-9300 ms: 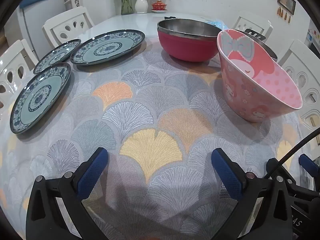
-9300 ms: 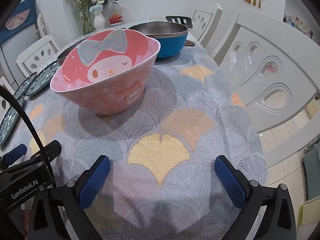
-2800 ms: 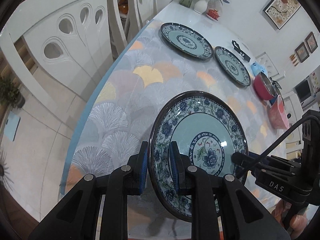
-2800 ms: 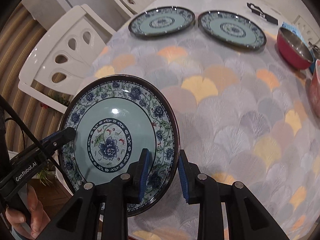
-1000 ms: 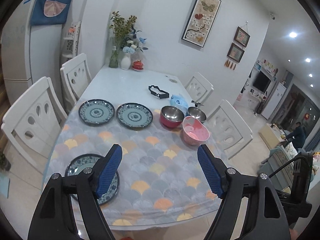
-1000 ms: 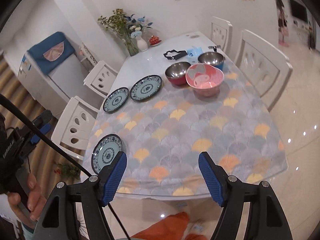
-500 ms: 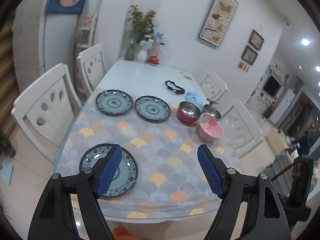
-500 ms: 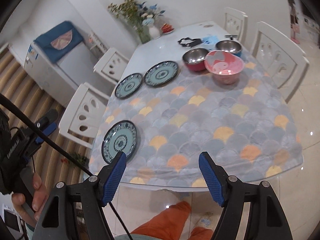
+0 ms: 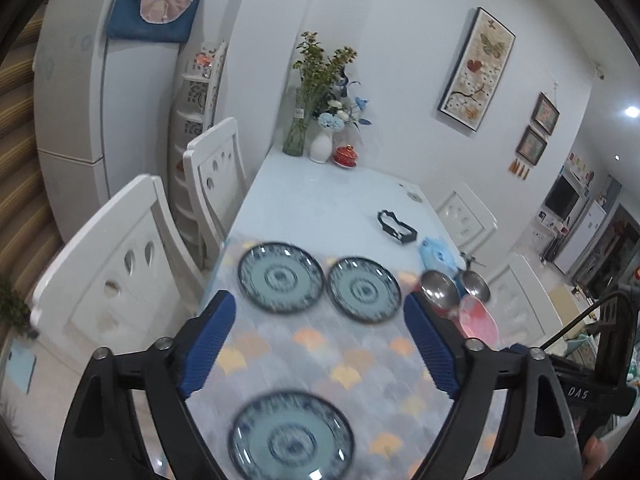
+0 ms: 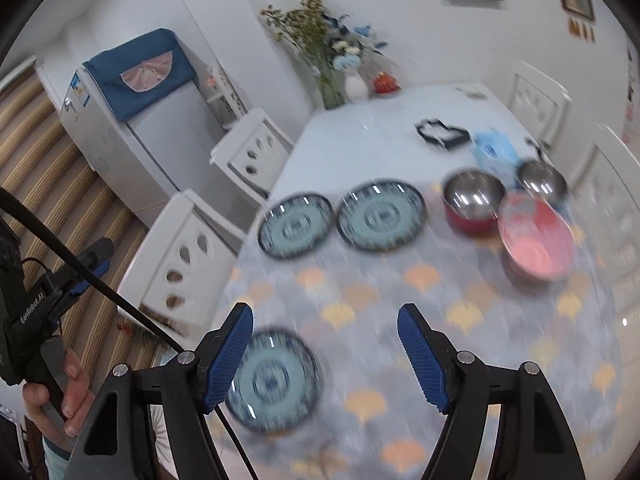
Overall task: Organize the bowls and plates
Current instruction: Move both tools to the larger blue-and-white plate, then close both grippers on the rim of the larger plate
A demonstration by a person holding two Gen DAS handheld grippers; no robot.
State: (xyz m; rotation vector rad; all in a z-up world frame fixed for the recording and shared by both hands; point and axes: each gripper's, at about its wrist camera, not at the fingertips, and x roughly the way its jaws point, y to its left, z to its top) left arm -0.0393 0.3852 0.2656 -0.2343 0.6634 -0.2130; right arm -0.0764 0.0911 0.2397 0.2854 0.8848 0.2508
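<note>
I am holding the left tongs [image 9: 316, 344] wide, jaws just opening further with nothing gripped, near plate [image 9: 291, 438] lying below them on the surface [image 9: 320, 204]. Right tongs [image 10: 325, 356] are hanging empty and parted too, that plate [image 10: 272, 380] beside their left jaw; two plates [image 10: 340, 218] and the bowls [image 10: 508, 208] are waiting beyond, probably for stacking.

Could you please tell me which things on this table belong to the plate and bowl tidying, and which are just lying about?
Part of the job:
- near plate
- two far plates
- red steel bowl
- blue steel bowl
- pink bowl

Just lying about:
- flower vases
- small red lidded pot
- black holder
- blue packet
</note>
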